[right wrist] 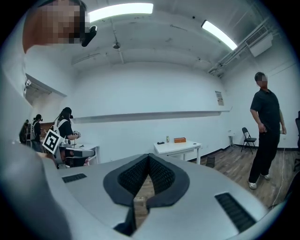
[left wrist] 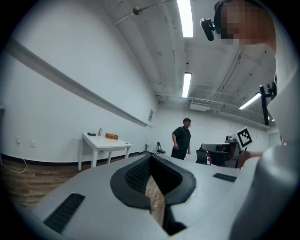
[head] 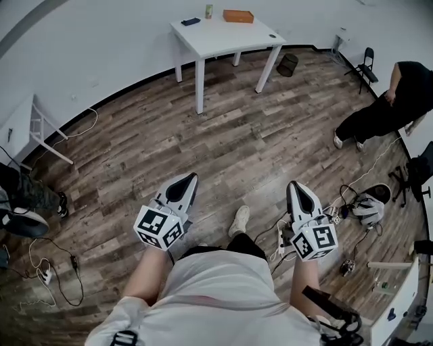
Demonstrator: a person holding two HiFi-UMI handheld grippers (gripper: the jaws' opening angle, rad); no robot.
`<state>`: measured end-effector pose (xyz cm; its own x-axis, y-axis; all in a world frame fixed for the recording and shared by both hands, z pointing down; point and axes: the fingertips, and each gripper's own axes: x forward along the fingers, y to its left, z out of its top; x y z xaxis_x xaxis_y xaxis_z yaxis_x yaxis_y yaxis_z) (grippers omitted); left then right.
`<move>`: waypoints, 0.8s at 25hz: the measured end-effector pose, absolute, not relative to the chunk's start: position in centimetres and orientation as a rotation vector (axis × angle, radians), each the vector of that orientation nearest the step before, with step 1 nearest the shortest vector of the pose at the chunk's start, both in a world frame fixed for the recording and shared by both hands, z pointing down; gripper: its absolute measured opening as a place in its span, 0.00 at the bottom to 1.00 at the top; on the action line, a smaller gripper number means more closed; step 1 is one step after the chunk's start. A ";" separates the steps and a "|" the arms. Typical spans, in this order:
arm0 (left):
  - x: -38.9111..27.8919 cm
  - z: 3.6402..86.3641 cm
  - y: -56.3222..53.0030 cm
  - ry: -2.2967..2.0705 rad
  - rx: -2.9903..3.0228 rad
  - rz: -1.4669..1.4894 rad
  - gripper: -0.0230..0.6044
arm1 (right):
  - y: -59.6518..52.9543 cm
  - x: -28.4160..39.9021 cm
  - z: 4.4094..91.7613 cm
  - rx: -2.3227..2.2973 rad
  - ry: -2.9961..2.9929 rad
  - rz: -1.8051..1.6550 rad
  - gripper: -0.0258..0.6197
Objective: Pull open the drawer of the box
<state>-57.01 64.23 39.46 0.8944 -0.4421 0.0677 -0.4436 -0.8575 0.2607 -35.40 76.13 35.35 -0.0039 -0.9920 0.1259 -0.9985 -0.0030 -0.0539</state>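
The left gripper (left wrist: 151,159) has its two fingers pressed together with nothing between them. The right gripper (right wrist: 149,161) is the same, closed and holding nothing. Both hang in front of the person, above the wooden floor (head: 223,142). The box (head: 238,16), a small orange one, sits far away on the white table (head: 223,39) by the wall, near a little bottle (head: 209,11) and a dark flat thing (head: 191,21). It is too small from here to see which side the drawer is on. So I think the job has not begun. A few things could go wrong. If the fingers are closed when they reach the box, they will only bump it and push it along the table. The box looks light, so pulling the drawer with one gripper may drag the whole box unless the other gripper holds it. On the walk over, the cables (head: 352,196) on the floor at the right could catch a foot.
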 end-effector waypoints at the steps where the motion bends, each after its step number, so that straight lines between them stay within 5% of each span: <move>1: -56.7 39.5 63.6 -0.671 2.789 0.010 0.05 | 75.4 -35.0 35.4 2.178 -2.191 0.199 0.04; 20: -36.5 37.1 48.5 -0.785 2.810 0.013 0.05 | 59.3 -14.9 36.1 2.106 -2.281 0.237 0.04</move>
